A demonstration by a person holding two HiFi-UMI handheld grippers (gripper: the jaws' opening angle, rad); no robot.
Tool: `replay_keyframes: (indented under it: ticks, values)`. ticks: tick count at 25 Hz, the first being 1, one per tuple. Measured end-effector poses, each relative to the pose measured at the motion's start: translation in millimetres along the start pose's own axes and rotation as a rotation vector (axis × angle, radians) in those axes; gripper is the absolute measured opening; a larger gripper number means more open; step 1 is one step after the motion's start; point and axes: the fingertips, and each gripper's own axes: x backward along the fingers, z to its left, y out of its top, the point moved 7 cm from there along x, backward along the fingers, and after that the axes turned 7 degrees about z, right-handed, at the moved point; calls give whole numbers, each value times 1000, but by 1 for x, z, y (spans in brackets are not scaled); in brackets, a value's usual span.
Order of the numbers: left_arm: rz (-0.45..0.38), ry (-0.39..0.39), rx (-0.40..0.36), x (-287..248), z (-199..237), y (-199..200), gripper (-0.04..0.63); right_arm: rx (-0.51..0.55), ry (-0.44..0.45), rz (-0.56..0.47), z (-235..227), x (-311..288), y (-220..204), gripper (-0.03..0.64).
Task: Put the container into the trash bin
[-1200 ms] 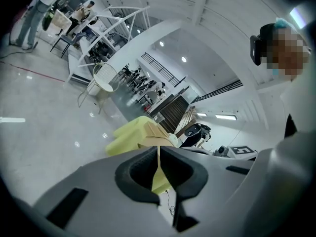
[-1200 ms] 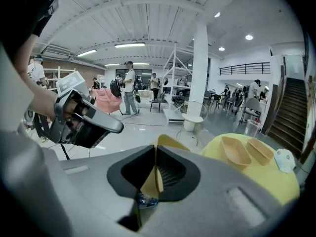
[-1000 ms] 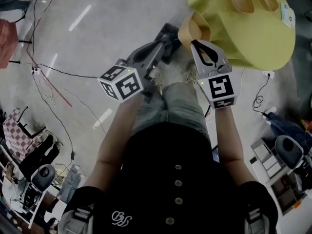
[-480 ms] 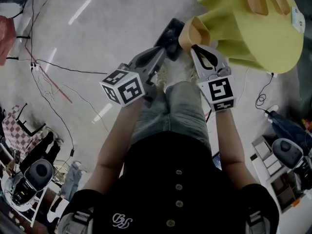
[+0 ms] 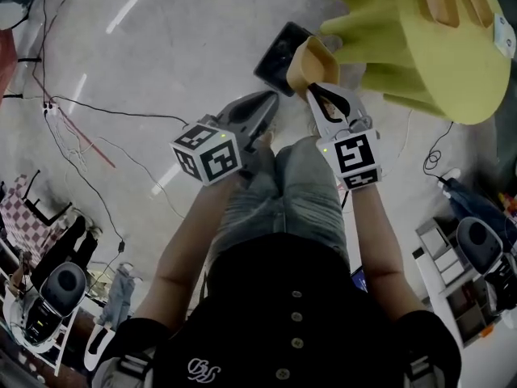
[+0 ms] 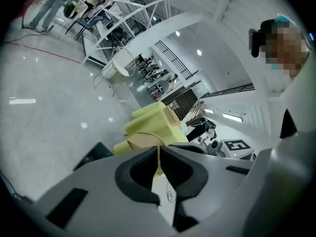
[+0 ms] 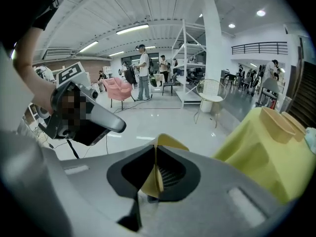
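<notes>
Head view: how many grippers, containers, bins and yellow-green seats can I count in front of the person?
Grippers: 2, the left gripper and the right gripper
Tan container: 1
Black trash bin: 1
Yellow-green seat: 1
Total: 5

Legible script: one item only. A white looped monogram, reading roughly "BS", stands on the black shirt, well behind the left gripper, at the wearer's left side.

Left cube, at the rear of the left gripper: black-and-white square markers, coded patterns, no letters or digits.

Right cube, at the rear of the right gripper: the same kind of marker; the top pattern resembles a "5".

Pale tag on the yellow chair, ahead and to the right of the right gripper: print too small to read
</notes>
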Motion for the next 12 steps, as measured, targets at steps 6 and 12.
replay_keyframes:
  ticks: [6, 12]
  values:
    - [20, 18, 16, -4, 19, -9, 23, 5, 42, 41, 12, -24, -11, 21]
    - [22, 18, 45, -15, 29, -17, 23, 10, 82, 82, 16, -45, -31, 21]
